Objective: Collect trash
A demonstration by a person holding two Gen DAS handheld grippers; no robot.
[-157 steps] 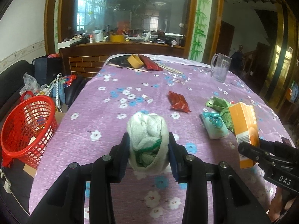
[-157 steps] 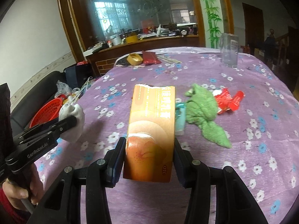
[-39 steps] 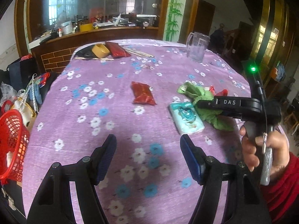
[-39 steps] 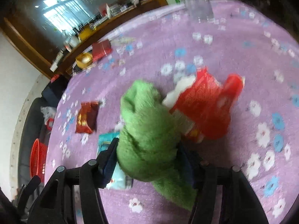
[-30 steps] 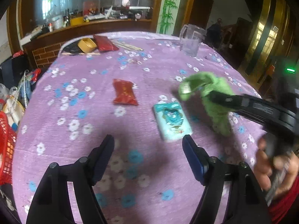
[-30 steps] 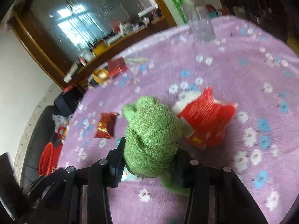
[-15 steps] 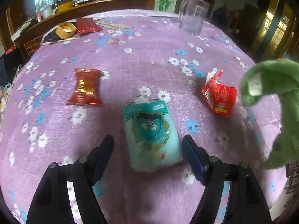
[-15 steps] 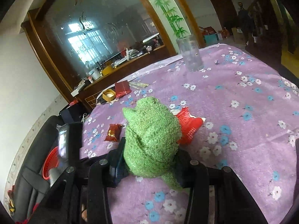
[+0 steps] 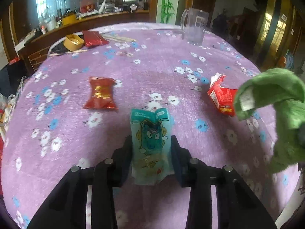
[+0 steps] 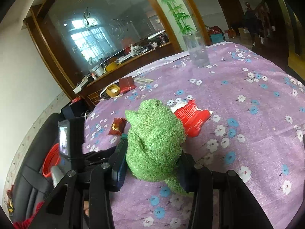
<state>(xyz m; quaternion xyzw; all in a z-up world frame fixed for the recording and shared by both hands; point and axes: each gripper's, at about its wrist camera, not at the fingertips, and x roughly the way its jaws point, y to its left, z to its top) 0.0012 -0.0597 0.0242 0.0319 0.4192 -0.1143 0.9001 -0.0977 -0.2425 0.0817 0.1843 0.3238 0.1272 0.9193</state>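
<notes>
A teal cartoon-print packet [image 9: 148,122] stands buckled between the pads of my left gripper [image 9: 151,141], whose jaws are closing and press its sides. My right gripper [image 10: 152,152] is shut on a fuzzy green cloth [image 10: 154,143], held above the table; that cloth [image 9: 276,103] hangs at the right of the left wrist view. A torn red wrapper [image 9: 221,97] lies on the purple flowered tablecloth [image 9: 152,66] just beyond the cloth. A dark red snack packet [image 9: 101,93] lies to the left.
A glass pitcher [image 9: 194,28] stands at the table's far side. A yellow tape roll [image 9: 73,42] and a red pouch [image 9: 94,38] lie at the far left edge. A red basket [image 10: 51,160] sits on the dark seat beside the table.
The left jaws came down around the teal packet and closed on it, so it buckled upward. The right gripper rose and drew back with the green cloth.
</notes>
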